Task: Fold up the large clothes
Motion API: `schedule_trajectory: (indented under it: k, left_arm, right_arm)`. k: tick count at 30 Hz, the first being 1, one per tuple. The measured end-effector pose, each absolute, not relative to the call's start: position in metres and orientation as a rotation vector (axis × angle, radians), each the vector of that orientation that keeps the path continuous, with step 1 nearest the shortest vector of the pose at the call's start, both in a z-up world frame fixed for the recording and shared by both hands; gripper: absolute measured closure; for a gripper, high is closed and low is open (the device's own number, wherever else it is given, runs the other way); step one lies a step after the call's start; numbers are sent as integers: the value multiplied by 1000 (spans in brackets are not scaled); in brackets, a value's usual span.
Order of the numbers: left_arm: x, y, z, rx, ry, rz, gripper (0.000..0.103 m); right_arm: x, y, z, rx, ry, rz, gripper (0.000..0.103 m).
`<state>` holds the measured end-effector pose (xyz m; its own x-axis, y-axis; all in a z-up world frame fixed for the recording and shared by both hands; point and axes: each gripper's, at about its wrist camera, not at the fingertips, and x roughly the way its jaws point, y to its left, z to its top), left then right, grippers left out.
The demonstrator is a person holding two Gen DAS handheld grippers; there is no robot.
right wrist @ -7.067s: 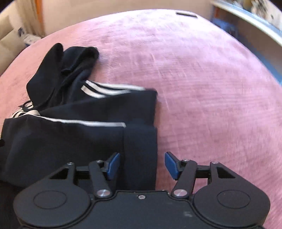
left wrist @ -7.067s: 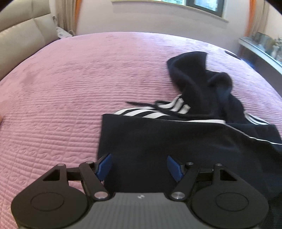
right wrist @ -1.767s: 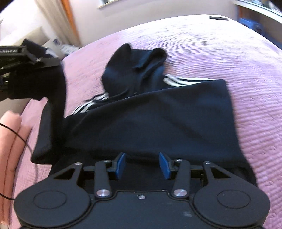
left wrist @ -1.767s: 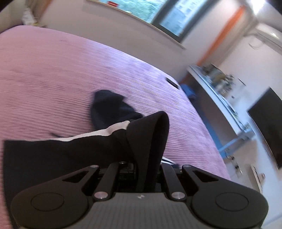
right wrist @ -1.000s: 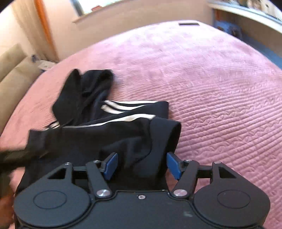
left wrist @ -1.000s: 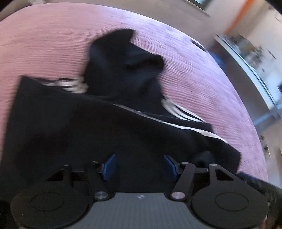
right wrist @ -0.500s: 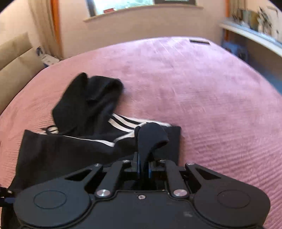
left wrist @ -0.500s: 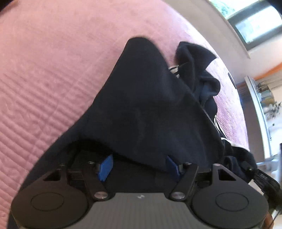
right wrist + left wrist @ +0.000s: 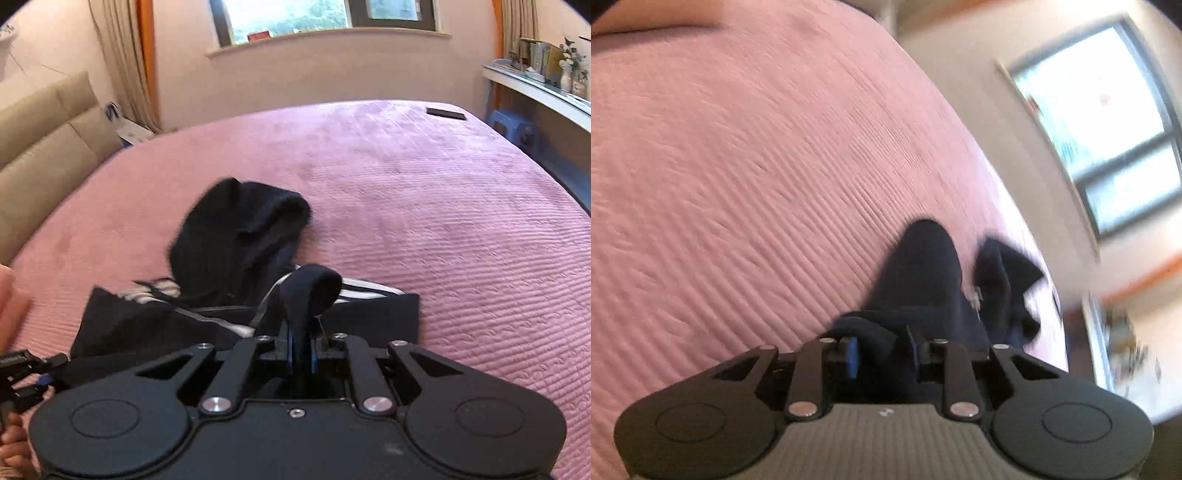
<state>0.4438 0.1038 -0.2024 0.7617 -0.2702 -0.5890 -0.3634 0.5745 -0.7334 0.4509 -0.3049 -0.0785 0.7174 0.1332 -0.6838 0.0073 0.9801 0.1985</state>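
- While the right gripper (image 9: 301, 345) pointed down toward the bed, its blue pads were pressed tight on a fold of the black hoodie (image 9: 236, 240), and a rounded loop of dark cloth stood up just past the fingertips.
- Beyond that pinched fold, the body of the hoodie lay flat on the pink quilt (image 9: 461, 229), with white stripes (image 9: 364, 290) showing beside the loop and a thin white line running across the cloth to the left.
- Farther out, the hood lay bunched in a soft heap on the quilt, with a drawstring (image 9: 155, 291) trailing at its left.
- At the lower left edge of the right wrist view, the left gripper (image 9: 40, 369) reached the near left corner of the hoodie, with part of a hand (image 9: 11, 446) below it.
- As the left wrist view showed, the left gripper (image 9: 881, 350) had its jaws closing, with a thick bunch of the hoodie (image 9: 923, 273) between the blue pads (image 9: 851, 356); blur hid whether the pads already pressed it.
- Past those pads, the dark cloth rose in a peak and the hood sat to its right, all on the quilt (image 9: 738, 166).
- Around the bed were a beige headboard (image 9: 40, 147), a window (image 9: 325, 14), a curtain (image 9: 118, 62), a shelf (image 9: 543, 88) with small items, and a flat black object (image 9: 445, 112) on the far corner of the quilt.
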Motion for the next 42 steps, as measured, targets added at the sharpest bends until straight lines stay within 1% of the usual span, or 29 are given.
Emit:
schedule_trajectory:
  k: [3,5,7,9,10,11,12,13,16,18,19,20,21,22,26,27,28,29,30,31,32,33,34,35,36,37,39,40,42]
  left_arm:
    - [440,131,-224,-1110,729,124,76]
    - [443,135,-239,-1135,765,113,77]
    - [447,127,-244,-1129,769,75,75]
    - [452,117,-238,-1078,802,37,73]
    - [455,112,-232,-1048,812,28,73]
    - [455,108,-226,-1013,821,25,72]
    - [455,106,-218,-976,828,25,70]
    - [453,106,-210,-937,835,27,68]
    - [437,99,-176,-791,835,71,58]
    - [427,92,-161,-715,825,110,53]
    - [424,85,-155,-682,820,98,53]
    - [424,77,-149,-652,815,71,53]
    - [425,70,-147,-627,814,24,53]
    - [433,58,-146,-613,815,-21,53]
    - [488,9,-170,-577,823,-132,55]
    - [504,-2,-180,-525,841,-136,57]
    - [516,-11,-189,-473,866,-109,60]
    - [529,-18,-198,-417,912,-58,68]
    - [534,-20,-204,-374,950,-15,90]
    - [536,-20,-202,-341,949,18,93]
    - [537,-21,-196,-311,938,27,90]
    - [538,-26,-188,-258,943,39,85]
    - [537,-31,-180,-204,947,40,80]
    - [536,-37,-170,-154,943,23,68]
    - [537,-45,-158,-104,925,6,60]
    - [537,-52,-146,-71,893,0,57]
    - [544,-62,-121,-69,828,-32,47]
    - [552,-66,-111,-83,807,-49,45]
    - [576,-77,-95,-109,786,-98,45]
  right_arm:
    - [459,-299,-92,211,818,74,93]
    - [474,-300,-123,184,894,37,93]
    - [490,-308,-163,176,993,-4,93]
    - [499,-321,-192,216,1093,-52,89]
    - [499,-325,-191,243,1095,-47,86]
    - [498,-326,-186,231,1101,-50,78]
    - [497,-326,-179,212,1103,-67,47]
    - [494,-327,-169,192,1092,-100,29]
    - [478,-323,-134,141,967,-115,31]
    - [475,-311,-123,127,915,-68,33]
    - [477,-304,-124,124,909,-44,39]
    - [482,-293,-128,111,912,-12,48]
    - [485,-281,-135,88,918,12,75]
    - [490,-271,-142,61,926,26,91]
    - [499,-266,-177,52,995,-44,92]
    - [501,-271,-187,48,1026,-80,95]
    - [501,-278,-196,58,1057,-96,103]
    - [500,-284,-197,91,1051,-93,103]
    - [497,-287,-192,111,1052,-87,102]
    - [495,-288,-186,113,1048,-84,97]
    - [490,-290,-177,107,1028,-80,94]
    - [486,-290,-169,105,1009,-72,86]
    - [483,-292,-158,113,987,-56,82]
    - [482,-294,-148,128,965,-42,81]
    - [481,-296,-138,145,940,-26,79]
    - [484,-296,-130,155,920,-14,78]
    - [493,-294,-112,159,871,18,77]
    - [500,-293,-104,159,847,33,71]
    - [523,-294,-96,172,823,62,64]
